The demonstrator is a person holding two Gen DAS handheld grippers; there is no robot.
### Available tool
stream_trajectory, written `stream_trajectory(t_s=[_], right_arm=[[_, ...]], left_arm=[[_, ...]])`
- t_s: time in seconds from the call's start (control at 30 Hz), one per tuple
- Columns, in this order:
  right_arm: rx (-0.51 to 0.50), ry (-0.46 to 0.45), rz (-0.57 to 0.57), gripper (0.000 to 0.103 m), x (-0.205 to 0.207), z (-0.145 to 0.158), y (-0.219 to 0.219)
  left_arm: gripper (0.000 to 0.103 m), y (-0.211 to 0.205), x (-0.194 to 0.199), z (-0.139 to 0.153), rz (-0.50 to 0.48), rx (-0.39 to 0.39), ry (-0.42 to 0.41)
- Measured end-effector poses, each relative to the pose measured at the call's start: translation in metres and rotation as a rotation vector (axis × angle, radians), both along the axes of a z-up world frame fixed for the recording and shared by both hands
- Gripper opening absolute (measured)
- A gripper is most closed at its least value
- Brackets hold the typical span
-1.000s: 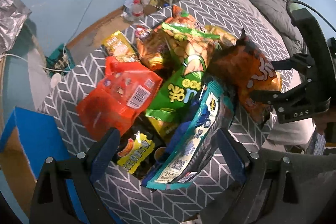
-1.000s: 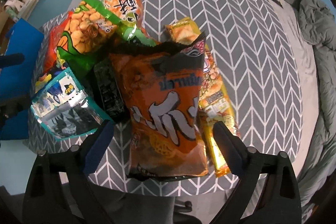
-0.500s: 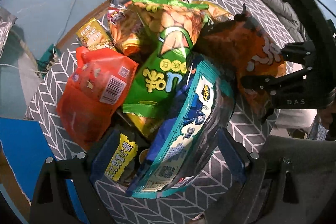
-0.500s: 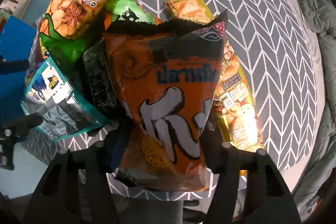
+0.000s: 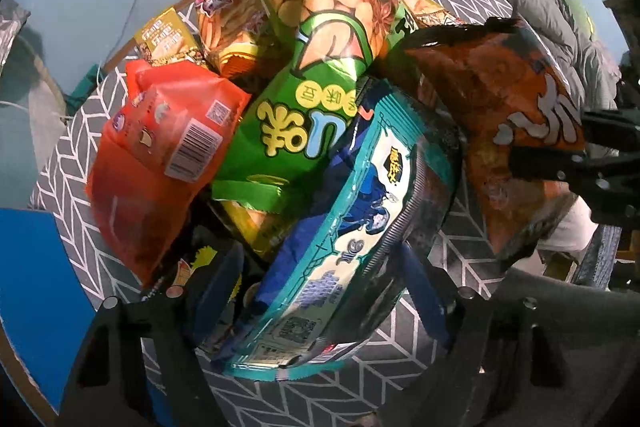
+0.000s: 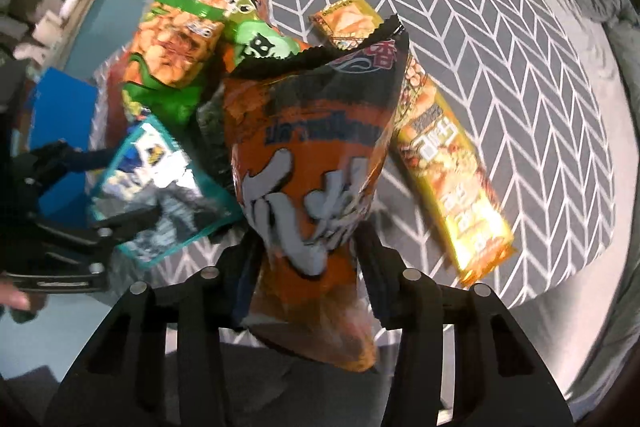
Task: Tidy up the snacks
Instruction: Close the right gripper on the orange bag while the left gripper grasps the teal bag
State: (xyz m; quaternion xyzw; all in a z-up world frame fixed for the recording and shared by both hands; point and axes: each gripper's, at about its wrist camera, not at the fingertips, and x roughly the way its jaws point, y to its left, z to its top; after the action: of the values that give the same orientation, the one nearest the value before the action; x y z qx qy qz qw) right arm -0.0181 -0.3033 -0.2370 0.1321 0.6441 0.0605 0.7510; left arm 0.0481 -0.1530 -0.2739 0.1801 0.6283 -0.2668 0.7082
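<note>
While our right hand-held gripper (image 6: 308,259) pinches the orange snack bag (image 6: 316,163) above the desk (image 6: 500,67), our left hand-held gripper (image 5: 320,291) pinches the teal snack bag (image 5: 352,227). Both bags are at the near edge of the snack pile.

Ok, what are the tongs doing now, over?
Left tongs shut on teal bag. Right tongs shut on orange bag. Green bag crowding close.

The right tool (image 6: 306,259) is pinching an orange snack bag (image 6: 312,167) by its lower part. A yellow packet (image 6: 448,187) is lying just beside it on the chevron-patterned counter (image 6: 520,87). The left tool (image 6: 80,231) is gripping a teal bag (image 6: 160,187).
</note>
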Motion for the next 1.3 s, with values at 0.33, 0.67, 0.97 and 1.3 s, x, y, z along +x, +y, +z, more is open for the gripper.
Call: stream_trajectory(t_s=[0.33,0.67,0.97,1.3], right_arm=[[0.056,0.048,-0.058,0.049,-0.006,-0.015,0.011],[0.034,0.093,-0.106,0.068,0.027,-0.046,0.035],[-0.044,0.066,-0.051,0.055,0.026,-0.041,0.053],[-0.106,0.030,0.053,0.053,-0.004,-0.002,0.045]], left_arm=[[0.071,-0.006,-0.018,-0.009,0.017,-0.023,0.051],[0.062,-0.019,-0.033,-0.018,0.050,-0.046,0.099],[0.029,-0.016,-0.042,-0.024,0.146,-0.124,0.157],[0.021,0.014,-0.048,-0.011,0.266,-0.222,0.190]])
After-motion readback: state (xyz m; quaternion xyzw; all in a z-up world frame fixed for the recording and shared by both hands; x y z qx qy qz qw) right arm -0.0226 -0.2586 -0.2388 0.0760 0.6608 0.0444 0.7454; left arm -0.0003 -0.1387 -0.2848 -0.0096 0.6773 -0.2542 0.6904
